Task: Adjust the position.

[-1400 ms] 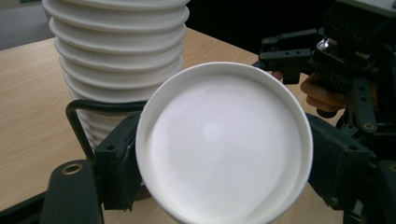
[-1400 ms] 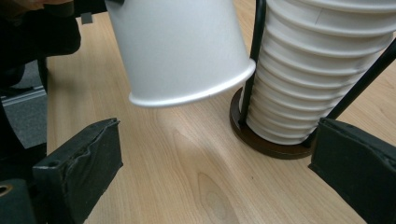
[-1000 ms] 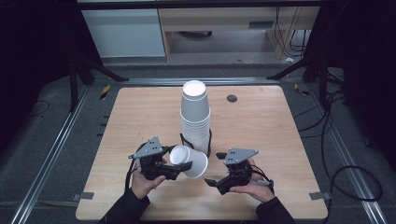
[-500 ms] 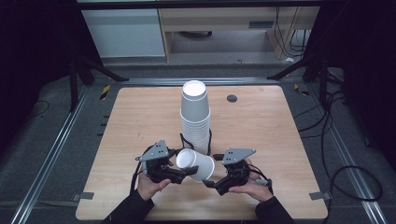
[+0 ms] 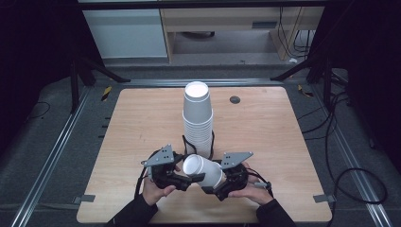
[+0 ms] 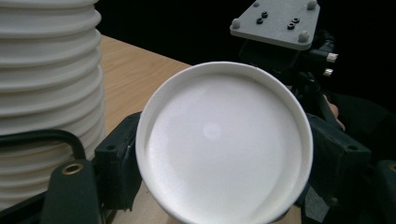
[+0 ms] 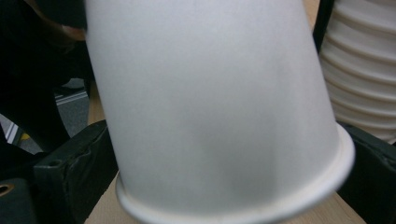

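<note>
1 loose cup [image 5: 203,171], lying sideways just in front of the cup stack [image 5: 197,120], now clamped between left hand-held gripper [image 5: 182,178] and right hand-held gripper [image 5: 218,185], moved rightward for handover.

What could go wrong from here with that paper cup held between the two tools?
The single cup lies tilted on its side between the left tool and the right tool, so too hard a squeeze could crush its thin wall, and too light a grip could let it slip.

The tall cup stack stands right behind them; a bump from either tool could topple it.
</note>
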